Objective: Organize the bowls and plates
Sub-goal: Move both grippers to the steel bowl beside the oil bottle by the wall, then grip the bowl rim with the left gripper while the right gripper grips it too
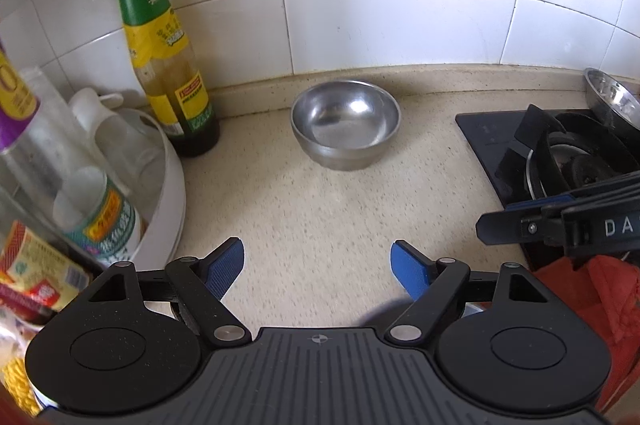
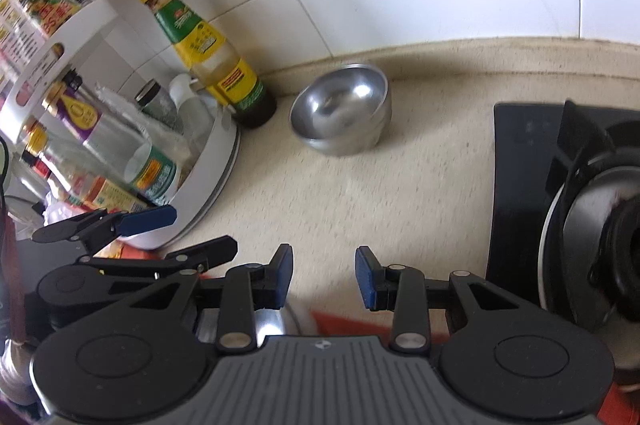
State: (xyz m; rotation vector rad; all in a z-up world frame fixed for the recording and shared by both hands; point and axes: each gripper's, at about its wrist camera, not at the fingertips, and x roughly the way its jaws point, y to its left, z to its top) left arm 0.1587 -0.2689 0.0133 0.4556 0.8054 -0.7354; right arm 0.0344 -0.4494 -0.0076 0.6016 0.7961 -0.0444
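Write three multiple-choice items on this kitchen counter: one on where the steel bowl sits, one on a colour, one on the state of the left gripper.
1. Where is the steel bowl?
A. On the stove
B. On the counter by the wall, right of the sauce bottle
C. Inside the white rack

2. What colour is the sauce bottle's cap?
A. Yellow
B. Red
C. Black

3. How is the left gripper?
A. Shut on the bowl
B. Shut on the bottle
C. Open, holding nothing

Answers:
1 B: the bowl stands on the beige counter near the tiled wall, with the bottle to its left and the stove off to its right.
2 A: the cap on top of the bottle is yellow.
3 C: its blue pads stand apart over bare counter, short of the bowl.
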